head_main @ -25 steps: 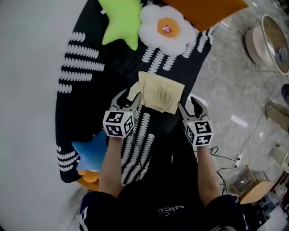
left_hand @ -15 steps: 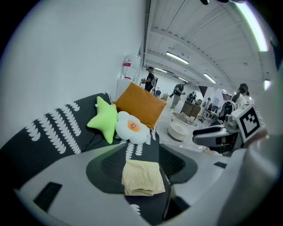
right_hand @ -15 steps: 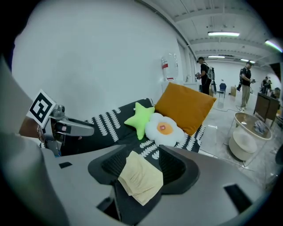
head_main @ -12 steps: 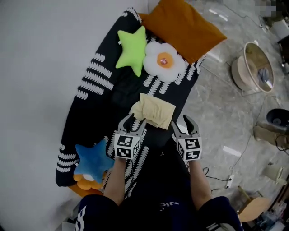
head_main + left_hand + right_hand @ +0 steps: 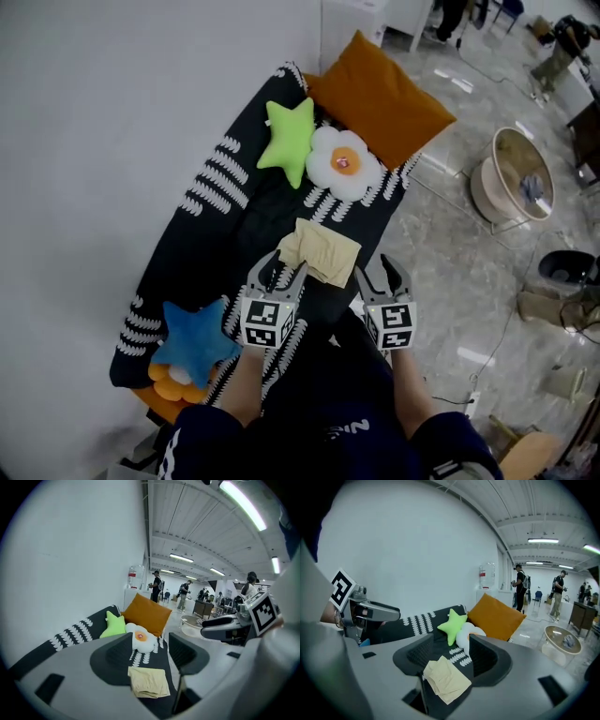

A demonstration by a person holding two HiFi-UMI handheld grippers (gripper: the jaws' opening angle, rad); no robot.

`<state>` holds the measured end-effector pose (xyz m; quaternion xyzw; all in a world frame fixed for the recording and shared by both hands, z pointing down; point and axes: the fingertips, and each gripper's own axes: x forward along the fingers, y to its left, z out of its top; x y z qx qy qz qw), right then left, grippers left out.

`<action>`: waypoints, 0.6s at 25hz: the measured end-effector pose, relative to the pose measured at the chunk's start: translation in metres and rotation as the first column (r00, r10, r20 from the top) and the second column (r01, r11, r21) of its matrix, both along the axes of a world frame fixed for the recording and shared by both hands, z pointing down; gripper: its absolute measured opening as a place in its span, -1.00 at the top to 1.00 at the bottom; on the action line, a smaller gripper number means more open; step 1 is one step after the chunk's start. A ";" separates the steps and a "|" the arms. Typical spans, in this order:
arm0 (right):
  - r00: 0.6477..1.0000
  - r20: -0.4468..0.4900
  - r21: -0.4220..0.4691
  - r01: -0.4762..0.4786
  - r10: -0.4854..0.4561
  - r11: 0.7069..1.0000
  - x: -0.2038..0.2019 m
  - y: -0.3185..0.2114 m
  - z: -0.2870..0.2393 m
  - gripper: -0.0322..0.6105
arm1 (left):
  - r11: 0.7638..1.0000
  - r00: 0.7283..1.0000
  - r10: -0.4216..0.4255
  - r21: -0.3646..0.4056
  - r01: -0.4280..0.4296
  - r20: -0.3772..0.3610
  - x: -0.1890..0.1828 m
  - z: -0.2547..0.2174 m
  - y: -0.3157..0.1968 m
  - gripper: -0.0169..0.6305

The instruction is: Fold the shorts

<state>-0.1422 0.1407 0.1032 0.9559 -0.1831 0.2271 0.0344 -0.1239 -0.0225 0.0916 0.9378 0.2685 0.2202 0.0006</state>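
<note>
While the folded shorts (image 5: 320, 251) lie on the black patterned sofa (image 5: 211, 220), both grippers hover released.
Head view: left gripper (image 5: 281, 270) and right gripper (image 5: 378, 270) flank the shorts' near edge. Left gripper view: jaws apart, empty. Right gripper view: likewise.

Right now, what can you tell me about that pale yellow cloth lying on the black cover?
The shorts are pale yellow and look like soft fabric. They are folded into a compact, roughly rectangular bundle, with stacked layers showing at the edges. They lie flat on the black cover with white markings, near the edge closest to the person and apart from the egg-shaped cushion. Only the cover touches them: the left gripper and right gripper are open and not touching them.
</note>
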 end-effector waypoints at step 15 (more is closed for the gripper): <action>0.964 -0.247 0.049 0.111 -0.096 0.993 -0.034 -0.010 -0.140 0.04 | 0.987 0.969 -0.135 -0.109 0.114 -0.206 -0.056 -0.124 -0.009 0.24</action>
